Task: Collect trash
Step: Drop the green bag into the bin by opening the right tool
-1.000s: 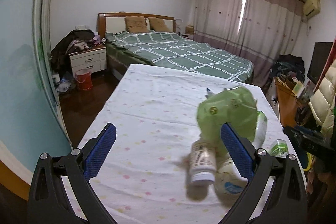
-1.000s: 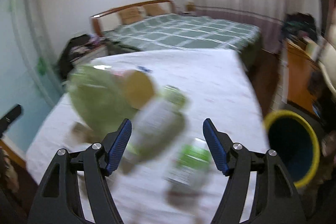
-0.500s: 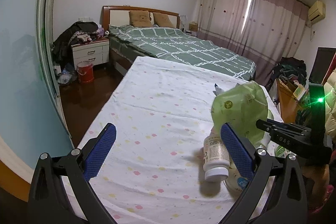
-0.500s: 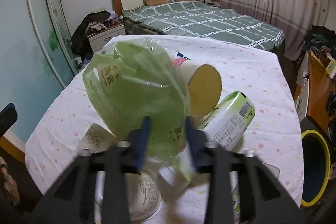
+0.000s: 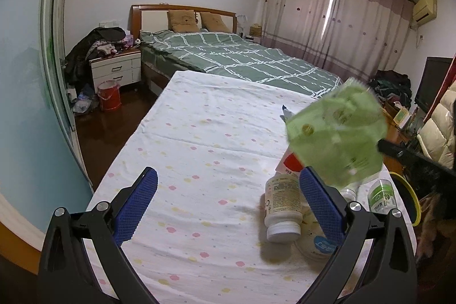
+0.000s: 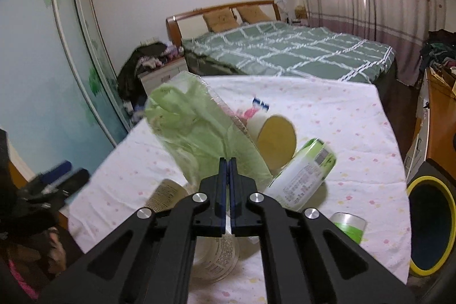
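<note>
My right gripper [image 6: 227, 163] is shut on a green plastic bag [image 6: 196, 133] and holds it above the table; the bag also shows in the left wrist view [image 5: 336, 133], lifted and blurred. Under it lie a white pill bottle [image 5: 282, 204], a green-labelled bottle [image 6: 302, 175], a paper cup with a tan bottom [image 6: 275, 137], a small green can [image 6: 349, 225] and a white tub [image 6: 216, 255]. My left gripper [image 5: 228, 207] is open and empty, low over the tablecloth left of the pile.
The table [image 5: 199, 133] has a white cloth with pastel dots. A dark bin with a yellow rim [image 6: 430, 221] stands on the floor at the right of the table. A green-quilted bed [image 5: 233, 59] lies beyond, a wardrobe door [image 5: 22, 104] on the left.
My right gripper has closed on the green bag and lifted it up off the pile. My left gripper stays open and has barely moved.
</note>
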A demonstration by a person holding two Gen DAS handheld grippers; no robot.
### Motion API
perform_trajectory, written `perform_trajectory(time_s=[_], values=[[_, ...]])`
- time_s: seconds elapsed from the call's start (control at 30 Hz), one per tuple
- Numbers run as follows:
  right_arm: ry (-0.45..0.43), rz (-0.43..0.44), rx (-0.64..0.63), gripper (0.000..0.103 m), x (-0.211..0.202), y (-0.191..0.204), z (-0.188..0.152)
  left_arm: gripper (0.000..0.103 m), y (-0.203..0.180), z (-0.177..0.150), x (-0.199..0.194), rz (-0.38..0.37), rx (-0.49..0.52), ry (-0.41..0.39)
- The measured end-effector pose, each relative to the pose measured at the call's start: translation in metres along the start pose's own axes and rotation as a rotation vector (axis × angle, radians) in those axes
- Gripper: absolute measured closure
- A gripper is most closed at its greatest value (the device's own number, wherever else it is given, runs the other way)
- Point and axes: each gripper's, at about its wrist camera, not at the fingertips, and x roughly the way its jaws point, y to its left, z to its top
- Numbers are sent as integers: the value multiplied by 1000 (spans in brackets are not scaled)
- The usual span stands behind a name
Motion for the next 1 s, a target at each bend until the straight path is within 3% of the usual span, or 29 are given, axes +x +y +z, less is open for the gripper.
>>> perform_trajectory(time_s=[0.2,0.33,0.73,1.0], values=[[-84,4,21,101,-39,-11,8,5,-8,-2,2,-13,16,6],[-137,-41,63,102,-63,-34,11,5,-17,-2,3,-29,36,9],[-218,-328,306,101,-123,-166,-16,5,-60,-10,16,-116,122,35],[-173,-489,468,101,-121,-257,-50,5,-94,-18,18,-199,210,45]])
